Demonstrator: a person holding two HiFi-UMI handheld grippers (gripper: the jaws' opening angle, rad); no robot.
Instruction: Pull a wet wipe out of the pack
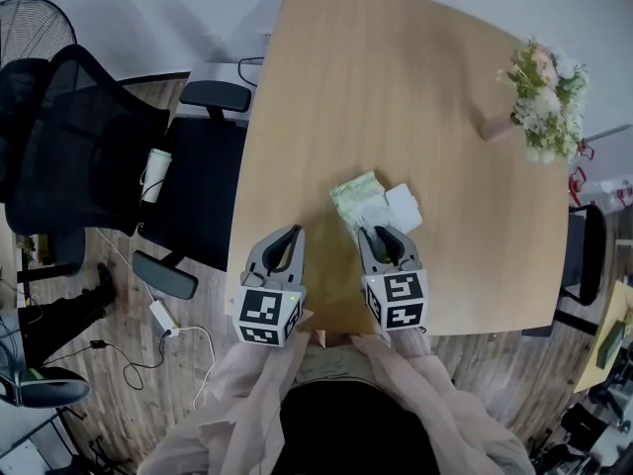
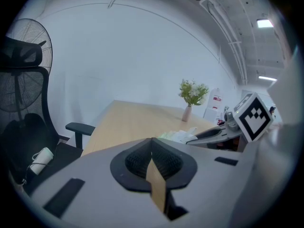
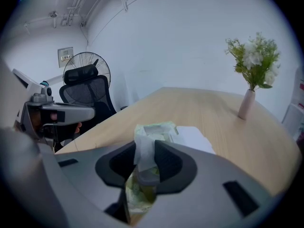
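Head view: the pack (image 1: 356, 198) lies mid-frame on the bench (image 1: 326, 87), with the right gripper (image 1: 382, 234) at it.

Left gripper view: the left gripper (image 2: 152, 144) has its jaws together, empty.

Right gripper view: the jaws pinch the wipe (image 3: 144, 152) at lower centre. The grasp looks made, and next comes a steady pull away.

Table (image 1: 415, 77) pale wood, matt. Pack (image 1: 354, 194) glossy film, probably plastic. Wet wipe (image 3: 144, 150) soft, matt, cloth-like.

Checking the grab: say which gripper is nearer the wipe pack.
Right. The right gripper grips a wipe at the near edge of the pack; the left gripper sits apart, to the pack's left.
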